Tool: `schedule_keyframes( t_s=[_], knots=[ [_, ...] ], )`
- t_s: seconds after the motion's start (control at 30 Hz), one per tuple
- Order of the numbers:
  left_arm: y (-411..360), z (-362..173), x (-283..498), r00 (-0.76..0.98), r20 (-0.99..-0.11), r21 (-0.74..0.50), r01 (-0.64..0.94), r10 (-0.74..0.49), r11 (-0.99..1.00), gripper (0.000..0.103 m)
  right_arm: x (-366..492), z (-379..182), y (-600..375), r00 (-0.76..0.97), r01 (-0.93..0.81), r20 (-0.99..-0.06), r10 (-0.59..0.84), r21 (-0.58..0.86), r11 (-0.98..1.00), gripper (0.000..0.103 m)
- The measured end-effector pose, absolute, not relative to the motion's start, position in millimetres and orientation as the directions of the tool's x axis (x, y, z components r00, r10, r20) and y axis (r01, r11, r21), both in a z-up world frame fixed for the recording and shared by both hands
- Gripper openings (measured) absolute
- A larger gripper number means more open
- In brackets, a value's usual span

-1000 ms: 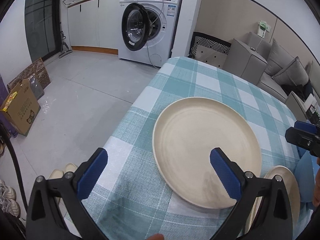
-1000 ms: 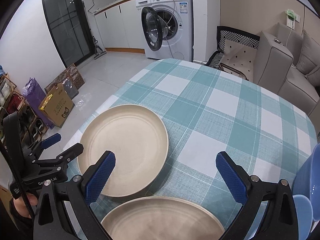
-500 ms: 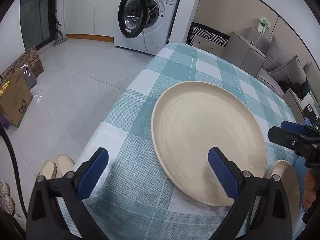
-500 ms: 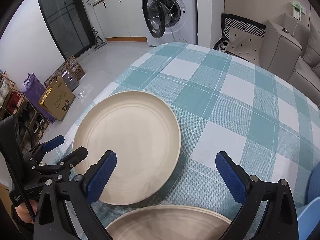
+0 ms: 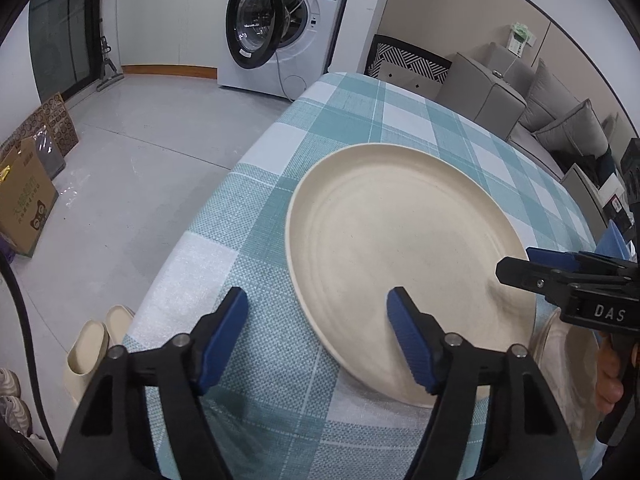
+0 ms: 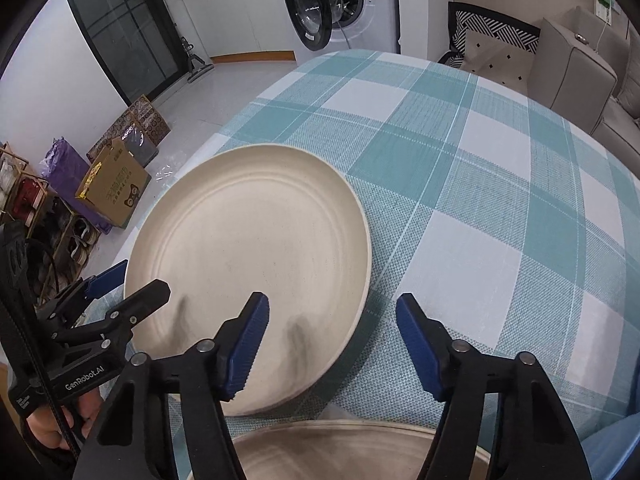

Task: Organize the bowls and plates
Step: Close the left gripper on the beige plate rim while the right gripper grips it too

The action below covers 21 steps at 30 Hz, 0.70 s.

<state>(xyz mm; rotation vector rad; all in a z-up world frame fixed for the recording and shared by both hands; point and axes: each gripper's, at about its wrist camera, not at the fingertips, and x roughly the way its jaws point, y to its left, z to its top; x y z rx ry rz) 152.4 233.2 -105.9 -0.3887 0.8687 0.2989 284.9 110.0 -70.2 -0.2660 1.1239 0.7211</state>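
A large cream plate (image 5: pixel 400 248) (image 6: pixel 248 248) lies on the checked tablecloth near the table's left edge. My left gripper (image 5: pixel 316 338) straddles its near left rim, one finger over the plate and the other over the cloth. Its jaws are closing, and the pads stand clear of the rim. My right gripper (image 6: pixel 334 342) straddles the near right rim in the same way, also closing without touching. Each gripper shows in the other's view, the left gripper (image 6: pixel 128 286) and the right gripper (image 5: pixel 532 264). A second cream plate (image 6: pixel 340 452) (image 5: pixel 560 344) lies just below the right gripper.
The table's edge (image 5: pixel 208 208) drops to the floor on the left, with slippers (image 5: pixel 92 344) and a cardboard box (image 5: pixel 24 208) below. A blue dish (image 6: pixel 616 436) sits at the near right. A washing machine (image 5: pixel 280 28) and a sofa (image 5: pixel 560 128) stand beyond.
Both grippers' jaws have narrowed from wide open. Both have come lower and nearer the large plate, which now fills more of each view. The plate has not moved.
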Motion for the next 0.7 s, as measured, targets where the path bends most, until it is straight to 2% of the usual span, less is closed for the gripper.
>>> schedule_keyframes(
  t_s=[0.13,0.27,0.33,0.47,0.57,0.7],
  knots=[
    [234.3,-105.4,151.1,0.616,-0.783,-0.217,-0.407,0.091,0.887,0.066,281.8,-73.5,111.0,0.235,-0.653,-0.894,0.382,0.145,0.743,0.051],
    [233.9,-105.2,151.2,0.615,-0.782,-0.208,-0.406,0.098,0.890,0.057,278.6,-77.0,112.1,0.233,-0.659,-0.897,0.375,0.137,0.739,0.046],
    [233.9,-105.1,151.0,0.616,-0.782,-0.207,-0.405,0.099,0.890,0.056,277.2,-78.1,112.7,0.234,-0.663,-0.899,0.370,0.131,0.737,0.036],
    [233.2,-104.9,151.1,0.616,-0.782,-0.202,-0.399,0.098,0.895,0.048,274.2,-79.6,114.1,0.236,-0.670,-0.901,0.363,0.120,0.733,0.033],
    [231.5,-105.0,150.9,0.617,-0.781,-0.197,-0.390,0.096,0.899,0.037,272.7,-79.6,114.7,0.250,-0.672,-0.901,0.354,0.102,0.733,0.031],
    [227.1,-105.1,151.2,0.621,-0.779,-0.195,-0.370,0.086,0.908,0.029,271.7,-78.2,113.6,0.268,-0.671,-0.898,0.349,0.085,0.736,0.026]
  ],
)
